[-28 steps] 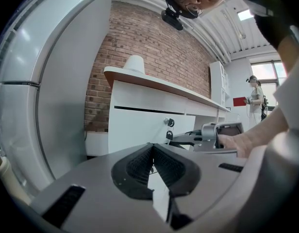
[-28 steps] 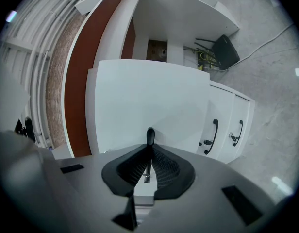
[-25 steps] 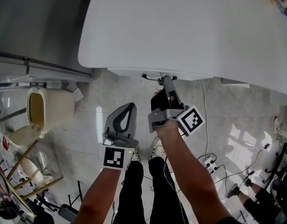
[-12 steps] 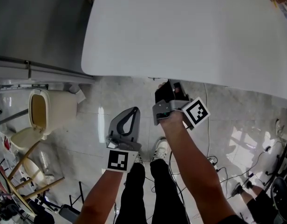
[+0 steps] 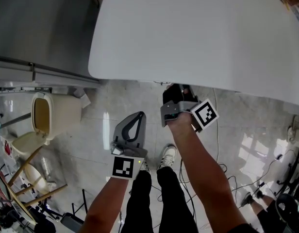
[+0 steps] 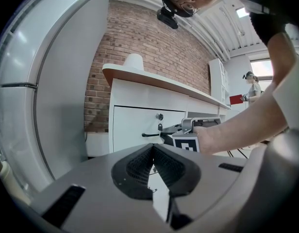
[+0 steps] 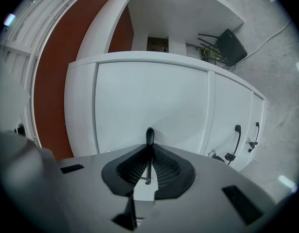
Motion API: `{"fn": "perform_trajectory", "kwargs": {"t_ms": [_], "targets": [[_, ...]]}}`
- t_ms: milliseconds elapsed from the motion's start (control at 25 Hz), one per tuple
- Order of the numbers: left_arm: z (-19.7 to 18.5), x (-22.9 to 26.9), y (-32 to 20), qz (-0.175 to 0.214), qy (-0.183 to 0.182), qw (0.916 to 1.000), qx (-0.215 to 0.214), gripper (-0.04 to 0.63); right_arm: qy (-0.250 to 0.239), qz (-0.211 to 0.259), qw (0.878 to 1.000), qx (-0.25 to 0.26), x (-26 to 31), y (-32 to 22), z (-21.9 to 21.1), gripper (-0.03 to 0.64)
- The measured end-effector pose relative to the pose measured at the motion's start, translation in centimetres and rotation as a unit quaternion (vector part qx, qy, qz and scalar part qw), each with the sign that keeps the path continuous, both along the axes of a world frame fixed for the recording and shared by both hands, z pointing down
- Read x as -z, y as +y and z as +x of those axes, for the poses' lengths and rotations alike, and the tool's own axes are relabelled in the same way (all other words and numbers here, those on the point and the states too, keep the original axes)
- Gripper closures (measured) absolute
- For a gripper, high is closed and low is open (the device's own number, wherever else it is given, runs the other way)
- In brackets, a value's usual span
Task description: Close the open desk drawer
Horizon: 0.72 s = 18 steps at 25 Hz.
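Right claw (image 7: 149, 148) is clamped on the handle (image 7: 149, 136). It's a thin black bar, pinched right btwn the two ribbed pads, and its rounded tip pokes out just past them. That handle sits on the white drawer front (image 7: 149, 96), which fills most of the right gripper view. From the left gripper view the front looks about flush w/ the rest of the cabinet, tho I can't rule out a small gap. There's a little round lock (image 6: 159, 116) just above the handle.

In the head view the right claw's tips are tucked under the edge of the big white desk top (image 5: 198, 33), and no drawer sticks out past that edge. The marker cube (image 5: 205, 114) sits at the wrist, w/ the bare forearm running back toward the body.

Left claw (image 5: 138, 116) has its pads together w/ nothing in them. It hangs lower and to the left, well apart from the desk, over the pale tiled floor (image 5: 110, 110).

Further out, two more black handles (image 7: 235, 142) sit on the panel to the right of the drawer front. Other stuff:
- a cream bin (image 5: 52, 113) w/ its lid up, off to the left
- white sneakers (image 5: 167, 155) below the claws
- cables (image 5: 222, 171) on the floor at right
- a brick wall (image 6: 135, 38) behind the desk
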<state>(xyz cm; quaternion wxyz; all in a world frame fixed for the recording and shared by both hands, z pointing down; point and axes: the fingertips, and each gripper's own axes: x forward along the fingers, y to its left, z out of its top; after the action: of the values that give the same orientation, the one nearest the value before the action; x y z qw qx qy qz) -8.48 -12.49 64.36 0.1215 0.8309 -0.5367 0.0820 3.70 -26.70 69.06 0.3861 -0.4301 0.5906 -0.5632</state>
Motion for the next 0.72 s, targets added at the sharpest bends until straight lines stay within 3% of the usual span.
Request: {"fn": "perform_trajectory", "kwargs": {"t_ms": [520,720], "targets": [[1.0,1.0,1.3,-0.004,0.011,0.9999,-0.006,0.588,-0.011,0.002,1.0,0.004,0.6,2.0,-0.3,0.572],[0.9,0.8,2.9,-0.015,0.014,0.9998,-0.002,0.588,0.019,0.028,0.999,0.043,2.1,4.9,-1.6,0.572]]}}
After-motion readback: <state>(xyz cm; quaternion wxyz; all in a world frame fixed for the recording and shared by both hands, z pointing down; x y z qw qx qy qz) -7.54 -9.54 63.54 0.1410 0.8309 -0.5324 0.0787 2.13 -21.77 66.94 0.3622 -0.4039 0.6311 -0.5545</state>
